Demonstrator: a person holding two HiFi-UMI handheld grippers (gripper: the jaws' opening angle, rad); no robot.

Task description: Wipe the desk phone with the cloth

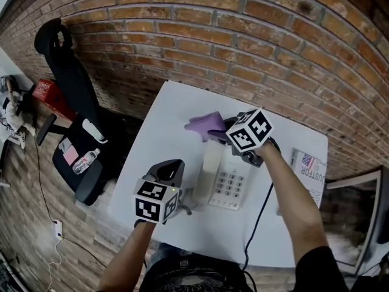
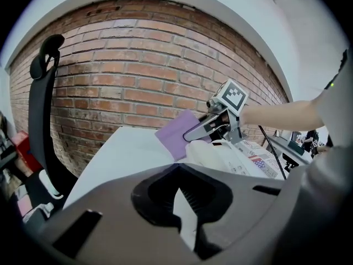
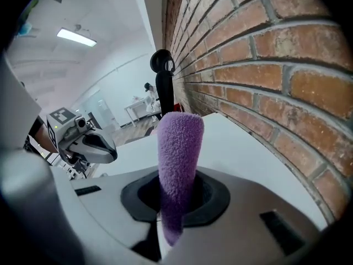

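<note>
A white desk phone sat near the middle of a white table, its handset in the cradle on the phone's left side. A black cord ran from the phone's near right corner off the table's front edge.

The right tongs were at the phone's far end, clenched on a purple cloth. The cloth stuck out beyond that end, toward the brick wall behind the phone. Whether the cloth touched the phone could not be told.

The left tongs hovered just left of the phone's near end, beside the handset. Their tips were slightly parted, with nothing gripped and only a sliver of white showing through the gap.

A printed booklet bearing a small flag lay to the phone's right, at the table's edge. A black office chair stood on the floor well to the phone's left.
</note>
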